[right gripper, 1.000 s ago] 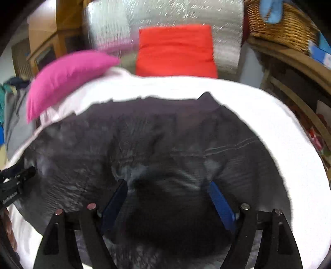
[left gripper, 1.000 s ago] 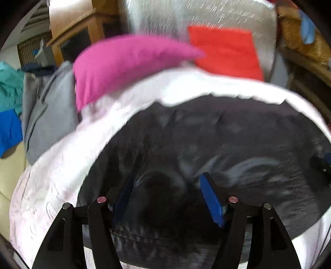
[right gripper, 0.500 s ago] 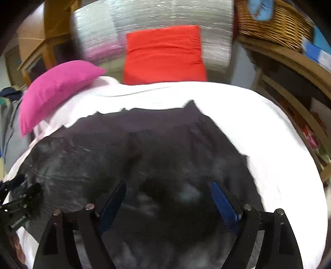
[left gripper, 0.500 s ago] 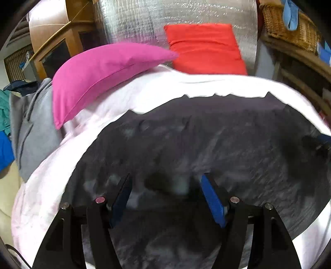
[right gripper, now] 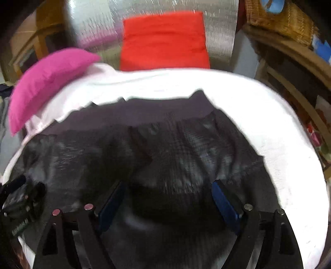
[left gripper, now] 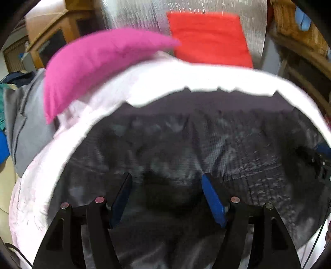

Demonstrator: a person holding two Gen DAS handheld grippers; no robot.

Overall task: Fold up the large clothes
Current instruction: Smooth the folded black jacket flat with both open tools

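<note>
**Hovering Over a Dark Garment on the Bed**

Hovering with jaws spread and nothing between the pads, the left gripper (left gripper: 166,194) and the right gripper (right gripper: 167,201) both point down at a dark garment (left gripper: 206,144) lying flat on a white bed (left gripper: 206,78). Both are released, their blue pads clear of the cloth; whether the tips touch it cannot be told through the blur.

At 12 o'clock in each view a red cushion (right gripper: 164,41) leans on a silvery backing, with a pink pillow (left gripper: 99,62) at 10 o'clock.

Only the left wrist view shows the grey clothing (left gripper: 29,124) heaped at 9 o'clock, and the right gripper's dark body at 3 o'clock. Only the right wrist view shows the wicker basket (right gripper: 285,18) at 1 o'clock, the wooden shelves (right gripper: 295,68) beneath it, and the left gripper at 8 o'clock.
</note>
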